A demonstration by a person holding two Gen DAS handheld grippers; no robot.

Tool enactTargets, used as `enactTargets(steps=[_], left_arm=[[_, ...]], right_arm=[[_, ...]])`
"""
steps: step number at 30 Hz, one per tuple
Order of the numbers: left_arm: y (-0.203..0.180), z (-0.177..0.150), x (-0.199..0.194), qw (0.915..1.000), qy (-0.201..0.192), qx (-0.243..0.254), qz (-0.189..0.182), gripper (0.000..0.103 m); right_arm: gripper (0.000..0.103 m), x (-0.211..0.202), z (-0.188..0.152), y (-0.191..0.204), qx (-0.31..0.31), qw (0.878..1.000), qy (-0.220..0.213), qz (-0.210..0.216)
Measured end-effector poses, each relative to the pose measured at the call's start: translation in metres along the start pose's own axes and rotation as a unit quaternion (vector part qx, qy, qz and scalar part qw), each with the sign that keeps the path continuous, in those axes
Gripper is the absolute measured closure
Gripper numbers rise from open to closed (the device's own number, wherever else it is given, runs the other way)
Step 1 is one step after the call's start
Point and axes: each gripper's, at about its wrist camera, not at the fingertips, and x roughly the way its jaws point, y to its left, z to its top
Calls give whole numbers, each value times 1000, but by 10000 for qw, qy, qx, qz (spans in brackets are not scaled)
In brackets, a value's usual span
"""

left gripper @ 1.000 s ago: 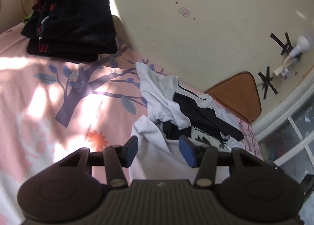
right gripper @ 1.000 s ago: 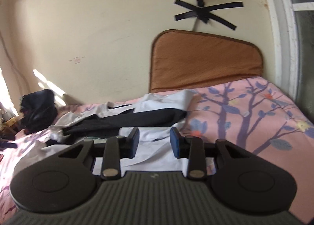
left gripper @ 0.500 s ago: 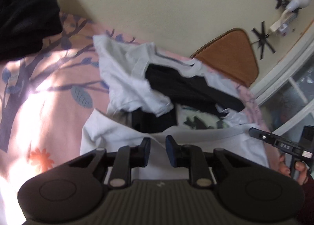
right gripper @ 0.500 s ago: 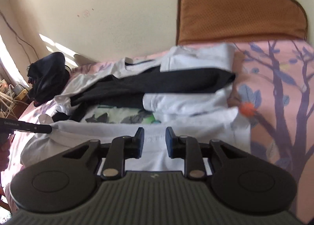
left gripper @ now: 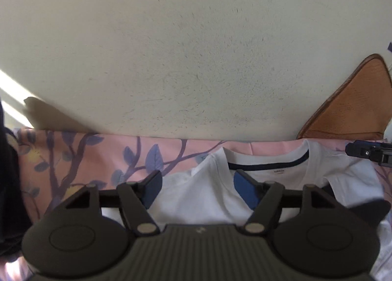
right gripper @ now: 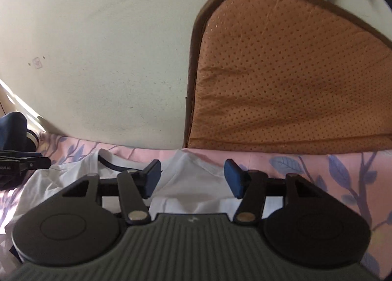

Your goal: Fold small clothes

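Shirt: one white tee with a dark-trimmed collar lies spread on the pink sheet near the wall, its neck end toward the brown cushion. Both claws, left gripper and right gripper, have just been opening and now stand wide over the cloth with nothing pinched. It looks like a fold has just been laid, so next each claw needs a fresh edge to pinch.

I see soft, even daylight w/ a bright sun streak low-left on the wall; fisheye bends edges, corners go dark, slight blur throughout.
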Motion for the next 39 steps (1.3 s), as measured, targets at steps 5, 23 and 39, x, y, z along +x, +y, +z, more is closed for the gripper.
enactTargets(steps=[5, 23, 39], left_arm=[[-16, 7, 46, 9993, 237, 253, 113, 54], [-7, -108, -159, 9893, -1189, 199, -827, 95], [-2, -314, -249, 9885, -1027, 93, -1102, 66]], right_arm=[[42, 44, 7, 4, -350, 9990, 289, 0], [94, -156, -72, 60, -1287, 9852, -784, 817], [81, -240, -265, 77, -967, 9919, -651, 501]])
